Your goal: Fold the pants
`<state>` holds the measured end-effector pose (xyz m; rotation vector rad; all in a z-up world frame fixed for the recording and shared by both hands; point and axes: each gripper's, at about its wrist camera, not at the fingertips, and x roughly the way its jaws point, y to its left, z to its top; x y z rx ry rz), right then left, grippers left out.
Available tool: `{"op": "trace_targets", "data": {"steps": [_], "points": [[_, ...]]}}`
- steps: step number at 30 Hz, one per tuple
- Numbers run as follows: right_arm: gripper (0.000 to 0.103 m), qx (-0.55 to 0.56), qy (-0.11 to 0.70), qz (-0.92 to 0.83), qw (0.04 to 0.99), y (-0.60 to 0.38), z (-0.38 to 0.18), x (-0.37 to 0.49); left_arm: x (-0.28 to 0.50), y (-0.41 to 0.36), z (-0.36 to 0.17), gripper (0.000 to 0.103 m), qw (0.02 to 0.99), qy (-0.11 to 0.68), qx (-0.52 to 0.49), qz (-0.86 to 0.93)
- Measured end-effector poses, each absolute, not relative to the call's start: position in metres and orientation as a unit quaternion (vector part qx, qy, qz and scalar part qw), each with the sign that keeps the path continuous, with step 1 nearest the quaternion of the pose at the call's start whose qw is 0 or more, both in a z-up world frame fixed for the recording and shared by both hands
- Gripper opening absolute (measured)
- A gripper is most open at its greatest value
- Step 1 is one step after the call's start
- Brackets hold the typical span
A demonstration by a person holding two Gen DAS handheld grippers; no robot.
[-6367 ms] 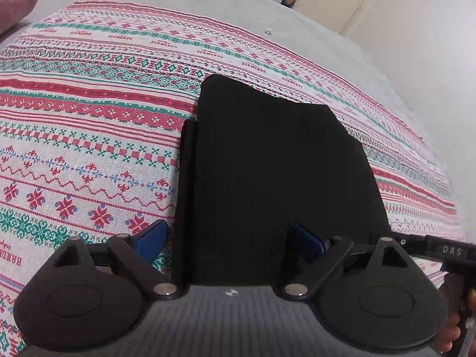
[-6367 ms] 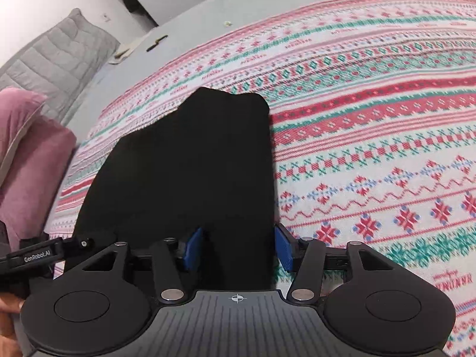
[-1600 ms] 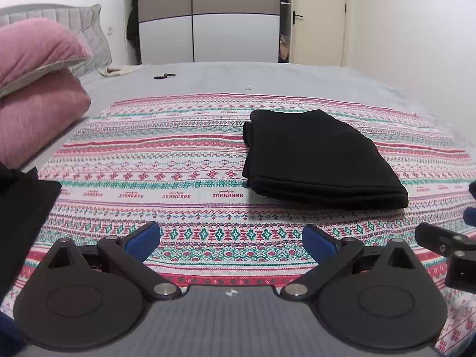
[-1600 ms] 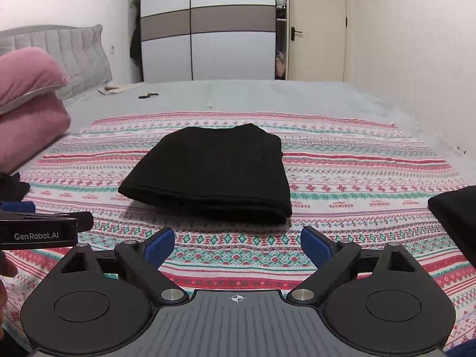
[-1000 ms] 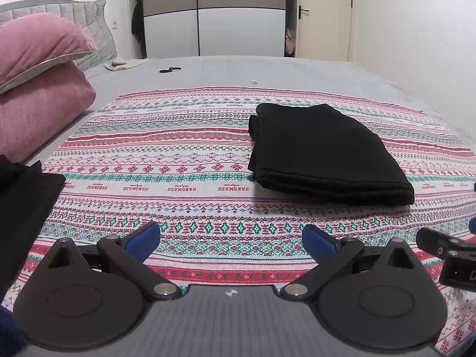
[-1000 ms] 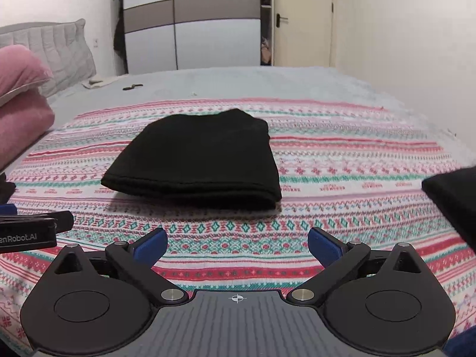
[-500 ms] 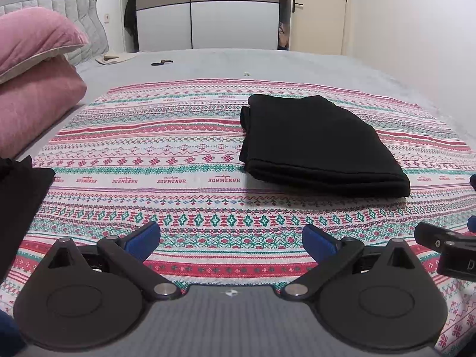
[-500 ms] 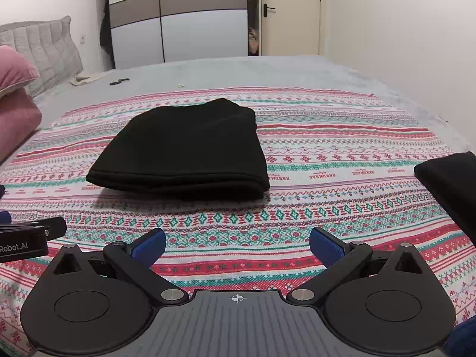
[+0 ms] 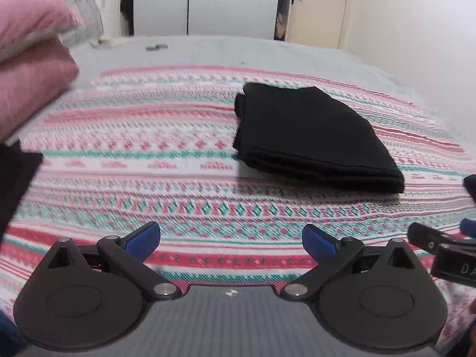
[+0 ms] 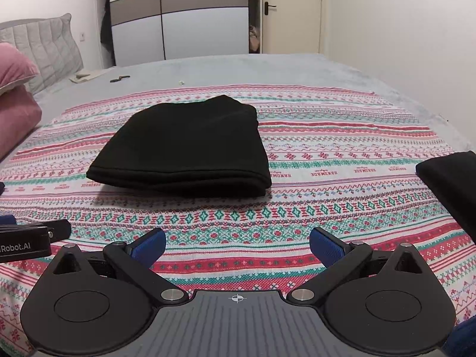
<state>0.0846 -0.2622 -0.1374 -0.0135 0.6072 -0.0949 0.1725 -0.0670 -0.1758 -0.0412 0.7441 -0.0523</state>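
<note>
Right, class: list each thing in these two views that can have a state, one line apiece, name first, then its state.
black pants: folded into a flat layered bundle, lying on the blanket, nothing gripping them.
left gripper: fingers open, empty, short of the pants.
right gripper: fingers open, empty, short of the pants.
patterned blanket: spread flat over the bed.
pink pillows: stacked, one on the other.
door: shut.

The pants (image 10: 184,145) are matt black cloth, soft and lint-free in look, with stitched edges along the fold. Under them the blanket (image 10: 342,154) is woven cloth with a rough, cross-stitch texture. The bed (image 10: 267,68) wears a smooth grey fabric cover. The right gripper (image 10: 237,245) is matt black plastic with blue ribbed pads (image 10: 325,248) and shiny metal pivots; the left gripper (image 9: 231,238) looks alike. The pillows (image 9: 32,59) are pink, fuzzy cloth.
</note>
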Motion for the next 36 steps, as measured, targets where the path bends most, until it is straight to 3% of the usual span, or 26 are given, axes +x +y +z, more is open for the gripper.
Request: {"op": "trace_targets", "data": {"steps": [36], "points": [[0.103,-0.011,0.297,-0.044,0.954,-0.263,-0.137,0.085,0.161,-0.079,-0.166,0.103,0.948,0.316,0.025,-0.026]]}}
